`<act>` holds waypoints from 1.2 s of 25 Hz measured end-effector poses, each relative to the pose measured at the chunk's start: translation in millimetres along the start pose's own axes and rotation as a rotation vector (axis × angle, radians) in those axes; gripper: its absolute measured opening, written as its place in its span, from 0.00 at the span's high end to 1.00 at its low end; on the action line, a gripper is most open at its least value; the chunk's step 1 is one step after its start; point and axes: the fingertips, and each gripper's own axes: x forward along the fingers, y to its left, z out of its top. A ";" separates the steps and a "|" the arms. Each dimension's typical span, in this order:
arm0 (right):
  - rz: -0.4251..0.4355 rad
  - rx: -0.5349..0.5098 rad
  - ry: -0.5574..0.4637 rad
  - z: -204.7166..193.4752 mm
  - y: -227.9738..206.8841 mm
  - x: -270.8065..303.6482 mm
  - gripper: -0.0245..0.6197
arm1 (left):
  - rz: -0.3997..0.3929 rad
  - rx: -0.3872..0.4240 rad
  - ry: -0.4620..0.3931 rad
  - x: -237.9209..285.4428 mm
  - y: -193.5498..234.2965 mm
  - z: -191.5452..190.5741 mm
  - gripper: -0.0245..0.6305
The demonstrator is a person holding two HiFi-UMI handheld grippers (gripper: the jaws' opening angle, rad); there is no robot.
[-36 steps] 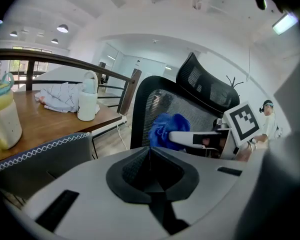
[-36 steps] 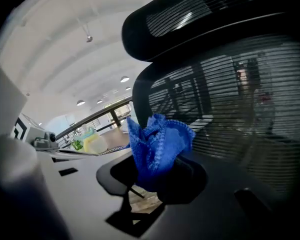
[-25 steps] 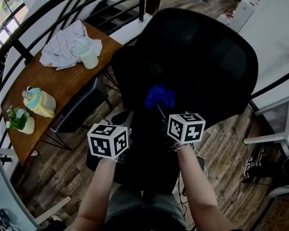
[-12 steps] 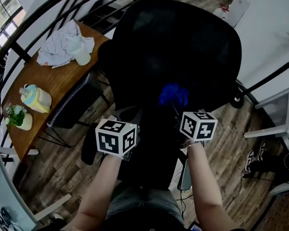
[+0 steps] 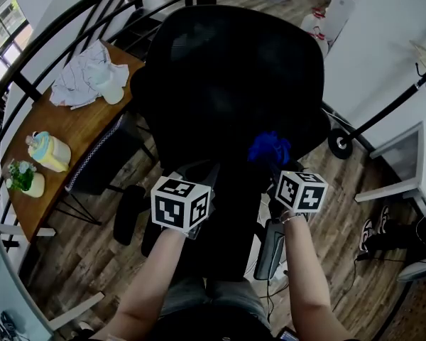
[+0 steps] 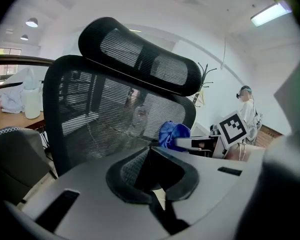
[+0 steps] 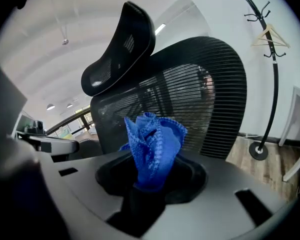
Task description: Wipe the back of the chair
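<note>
The right tool (image 7: 149,181) is clenched on a blue cloth (image 7: 152,144), the chair back (image 7: 205,104) close ahead of it, while the left tool (image 6: 152,181) alongside is closed on nothing.

Cloth (image 7: 152,144) lower end buried in right claw (image 7: 150,181); chair (image 5: 227,62) seat hidden behind backrest (image 5: 270,112) (head view).

- Left gripper (image 6: 153,189): grey shell, jaws lined in black, white cube (image 5: 181,203) with black square markers.
- Right gripper (image 7: 149,186): same build.
- Thin bracelet (image 5: 292,219); grey shorts (image 5: 199,297).
</note>
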 end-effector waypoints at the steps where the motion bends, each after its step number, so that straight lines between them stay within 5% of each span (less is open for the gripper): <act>1: -0.010 0.004 -0.003 -0.8 -5.1 -4.1 0.74 | -0.005 0.004 0.002 0.3 -4.1 -0.5 0.93; 16: -0.166 0.101 -0.079 -14.4 -54.9 -55.1 0.74 | -0.039 0.025 0.026 -10.2 -17.3 -15.6 0.93; 21: -0.116 0.073 -0.089 -30.6 -7.4 -53.6 0.74 | -0.010 -0.001 0.028 -23.4 10.9 -23.1 0.93; 30: 0.127 -0.043 0.036 -61.2 132.7 18.0 0.74 | 0.059 -0.067 0.028 -57.7 80.7 -34.0 0.93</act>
